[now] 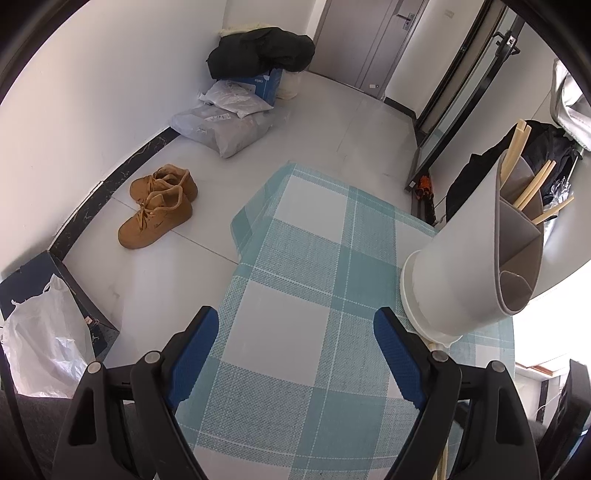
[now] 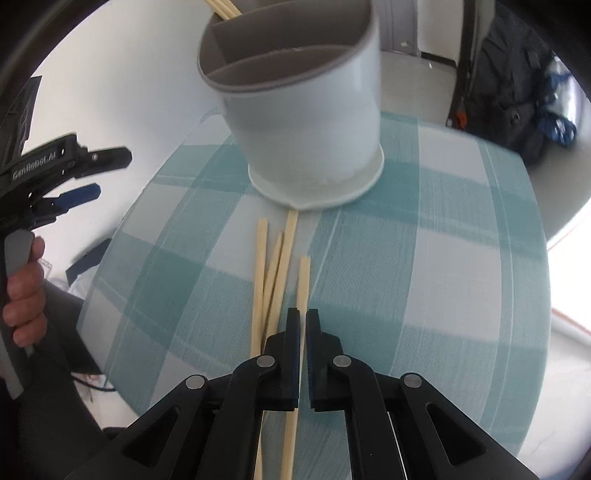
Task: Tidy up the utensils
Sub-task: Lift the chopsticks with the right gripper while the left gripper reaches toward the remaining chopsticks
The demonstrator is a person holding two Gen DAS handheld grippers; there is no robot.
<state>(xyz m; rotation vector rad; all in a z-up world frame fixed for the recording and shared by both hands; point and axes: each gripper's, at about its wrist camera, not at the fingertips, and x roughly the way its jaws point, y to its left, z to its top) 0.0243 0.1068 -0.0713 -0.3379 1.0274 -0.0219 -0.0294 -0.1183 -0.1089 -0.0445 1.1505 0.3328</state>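
Right wrist view shows four loose chopsticks that lie on the table, side by side and pointing toward a white utensil holder. The longest one reaches the base of the holder and touches it or nearly so; I cannot tell which. The holder stands upright on the checked teal and white cloth and has a grey inner wall that divides it into compartments. More chopsticks stick out of the far compartment at the top edge of this view.

The right gripper is low over the loose chopsticks. Its jaws are almost pressed together, with only a thin gap, and the rightmost chopstick runs into this gap, so the jaws seem to pinch it, though the contact itself is hidden.

In the left wrist view the left gripper is above the cloth, to the left of the holder. Its jaws are spread wide and hold nothing. The same gripper shows at the left border of the right wrist view, held by a hand.

On the floor beyond the table there are a pair of tan boots, grey plastic parcels and a black jacket on a box. A white plastic bag lies at the lower left.
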